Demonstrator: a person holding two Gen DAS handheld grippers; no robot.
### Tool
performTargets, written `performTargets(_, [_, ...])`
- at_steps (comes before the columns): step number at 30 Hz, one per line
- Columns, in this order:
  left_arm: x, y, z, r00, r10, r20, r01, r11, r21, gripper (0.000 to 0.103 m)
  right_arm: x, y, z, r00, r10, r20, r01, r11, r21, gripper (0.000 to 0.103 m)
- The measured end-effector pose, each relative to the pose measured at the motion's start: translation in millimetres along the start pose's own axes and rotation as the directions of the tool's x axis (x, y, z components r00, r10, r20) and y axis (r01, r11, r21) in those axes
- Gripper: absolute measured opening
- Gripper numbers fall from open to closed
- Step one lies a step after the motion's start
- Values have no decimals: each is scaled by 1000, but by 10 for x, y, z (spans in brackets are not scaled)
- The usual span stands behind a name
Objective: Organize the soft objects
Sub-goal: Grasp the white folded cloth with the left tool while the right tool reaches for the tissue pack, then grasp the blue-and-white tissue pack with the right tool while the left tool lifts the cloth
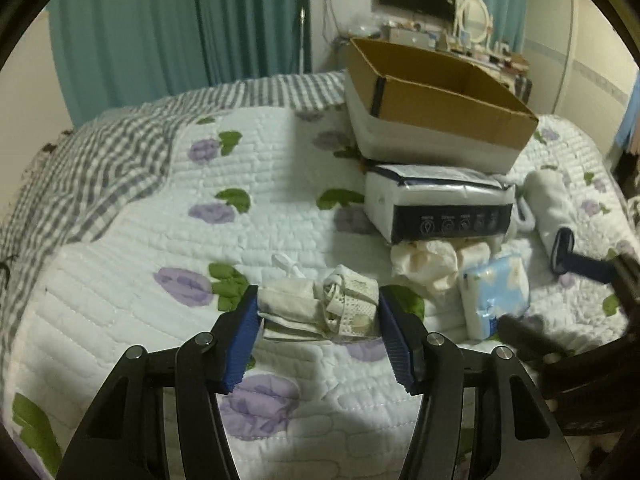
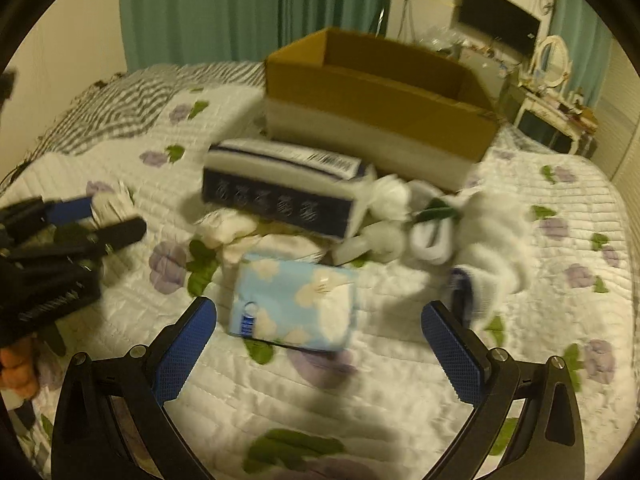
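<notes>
My left gripper is shut on a bundle of white cloth and mesh that lies on the quilt, with a blue pad pressed against each side. My right gripper stands wide open just above a light blue flowered soft pack, which lies between the pads untouched. That pack also shows in the left wrist view, to the right of the bundle. An open cardboard box stands behind on the bed. A crumpled cream cloth lies between the bundle and the pack.
A white and navy wrapped pack lies in front of the box. Rolled white socks and soft white items sit to its right. A flowered quilt covers the bed. Green curtains and a dresser stand beyond.
</notes>
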State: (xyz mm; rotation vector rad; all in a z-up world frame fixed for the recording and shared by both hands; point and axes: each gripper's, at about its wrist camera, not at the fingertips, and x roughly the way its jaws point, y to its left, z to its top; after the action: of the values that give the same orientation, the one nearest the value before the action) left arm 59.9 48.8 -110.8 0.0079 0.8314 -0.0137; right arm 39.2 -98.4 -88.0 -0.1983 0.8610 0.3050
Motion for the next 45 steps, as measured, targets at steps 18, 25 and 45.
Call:
performTargets(18, [-48,-75,19,999,37,-5,-37,999,21,56,141,-18,38,995,83,-60,-81,996,39,75])
performTargets(25, [-430,-280,193,995,69,71,-72,996,54,56,-589,-246,183,993,66,101,-73,995,66,75])
performTargets(45, [-12,-747,1909,966,56,251,-101,980,171,56,-797,-1166,1903,953,-45,300,40,999,23,75])
